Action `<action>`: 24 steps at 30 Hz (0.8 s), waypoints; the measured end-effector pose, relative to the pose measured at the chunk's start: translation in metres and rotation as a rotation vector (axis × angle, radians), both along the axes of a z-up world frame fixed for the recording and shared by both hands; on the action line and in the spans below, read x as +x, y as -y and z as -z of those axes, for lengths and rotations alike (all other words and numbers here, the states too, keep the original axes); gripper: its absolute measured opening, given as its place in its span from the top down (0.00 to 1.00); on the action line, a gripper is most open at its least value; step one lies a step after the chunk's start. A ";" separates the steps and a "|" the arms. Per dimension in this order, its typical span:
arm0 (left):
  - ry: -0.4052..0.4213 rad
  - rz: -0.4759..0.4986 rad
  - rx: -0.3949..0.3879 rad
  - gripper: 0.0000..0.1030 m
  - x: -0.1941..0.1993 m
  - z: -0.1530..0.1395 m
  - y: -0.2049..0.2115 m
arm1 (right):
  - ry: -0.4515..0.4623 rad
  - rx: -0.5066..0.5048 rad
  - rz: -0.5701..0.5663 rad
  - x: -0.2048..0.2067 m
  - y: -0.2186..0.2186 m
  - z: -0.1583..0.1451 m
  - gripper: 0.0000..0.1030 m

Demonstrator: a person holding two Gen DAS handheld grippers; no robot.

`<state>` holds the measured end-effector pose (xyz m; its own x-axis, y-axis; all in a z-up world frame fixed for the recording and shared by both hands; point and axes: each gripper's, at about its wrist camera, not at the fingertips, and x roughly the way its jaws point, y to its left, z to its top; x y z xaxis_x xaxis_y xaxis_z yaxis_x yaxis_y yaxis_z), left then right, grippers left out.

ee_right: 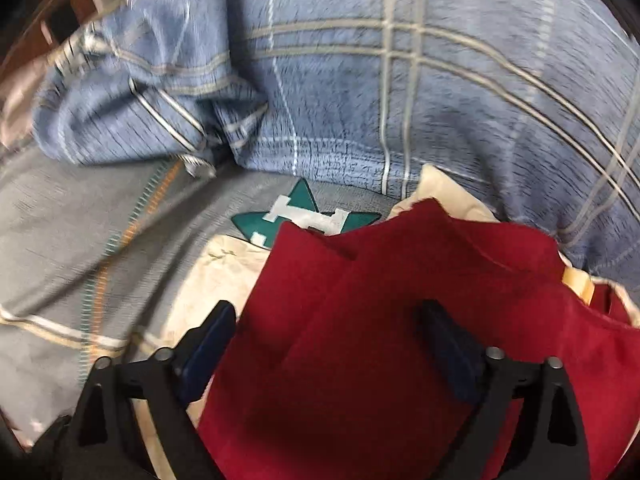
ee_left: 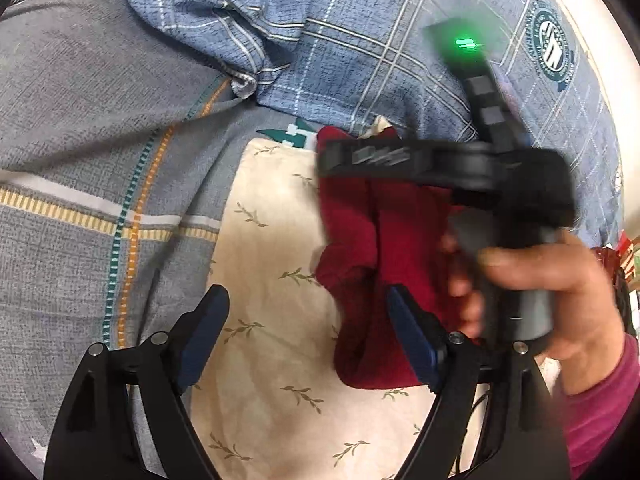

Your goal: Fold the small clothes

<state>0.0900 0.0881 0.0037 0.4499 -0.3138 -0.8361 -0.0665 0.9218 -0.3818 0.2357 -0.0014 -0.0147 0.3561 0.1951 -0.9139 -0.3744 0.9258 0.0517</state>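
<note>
**Red garment on the cream cloth, both grippers wide**

A dark red knitted garment [ee_right: 360, 320] is seen crumpled on a cream leaf-printed cloth [ee_left: 272, 240], itself spread over grey plaid bedding [ee_left: 100, 140]. The left gripper [ee_left: 308, 344] and right gripper [ee_right: 332, 344] are held wide apart, nothing gripped; the garment lies loosely between the right one's fingers.

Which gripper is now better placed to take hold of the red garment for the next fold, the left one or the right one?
Probably the right. The right gripper stands open directly over the red garment, cloth between its fingers. The left gripper is open mostly over the cream cloth, only its right finger at the garment's edge.
</note>
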 end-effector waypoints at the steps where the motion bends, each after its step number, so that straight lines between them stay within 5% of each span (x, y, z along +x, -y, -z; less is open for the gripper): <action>1: 0.000 0.006 -0.007 0.21 0.000 0.000 0.001 | 0.016 -0.031 -0.007 0.000 -0.004 0.003 0.07; 3: -0.006 0.027 -0.013 0.21 0.002 0.001 0.006 | 0.049 -0.040 -0.010 -0.003 -0.004 0.004 0.11; 5: -0.004 0.053 -0.014 0.21 0.004 0.002 0.014 | 0.090 -0.051 -0.020 -0.007 0.000 0.003 0.43; 8: 0.025 0.097 -0.014 0.21 0.007 0.001 0.029 | 0.097 0.038 -0.030 -0.011 0.022 -0.007 0.73; 11: 0.044 0.099 -0.006 0.21 0.016 0.005 0.040 | 0.089 0.154 -0.028 -0.017 0.048 -0.023 0.80; 16: 0.070 0.063 -0.063 0.26 0.025 0.011 0.040 | 0.093 0.226 -0.037 -0.027 0.078 -0.041 0.80; 17: 0.084 0.076 -0.084 0.34 0.024 0.009 0.041 | 0.091 0.232 -0.037 -0.029 0.082 -0.042 0.80; 18: 0.090 0.097 -0.092 0.56 0.024 0.007 0.043 | 0.088 0.241 -0.034 -0.030 0.084 -0.045 0.80; 19: 0.099 0.117 -0.092 0.66 0.023 0.005 0.046 | 0.073 0.263 -0.032 -0.031 0.088 -0.050 0.76; 21: 0.150 0.143 -0.070 0.74 0.016 -0.003 0.052 | 0.043 0.312 -0.006 -0.027 0.094 -0.049 0.66; 23: 0.180 0.164 -0.071 0.76 0.013 -0.009 0.056 | 0.018 0.373 0.036 -0.024 0.104 -0.053 0.30; 24: 0.186 0.170 -0.075 0.76 0.013 -0.011 0.057 | 0.006 0.388 0.042 -0.023 0.105 -0.055 0.24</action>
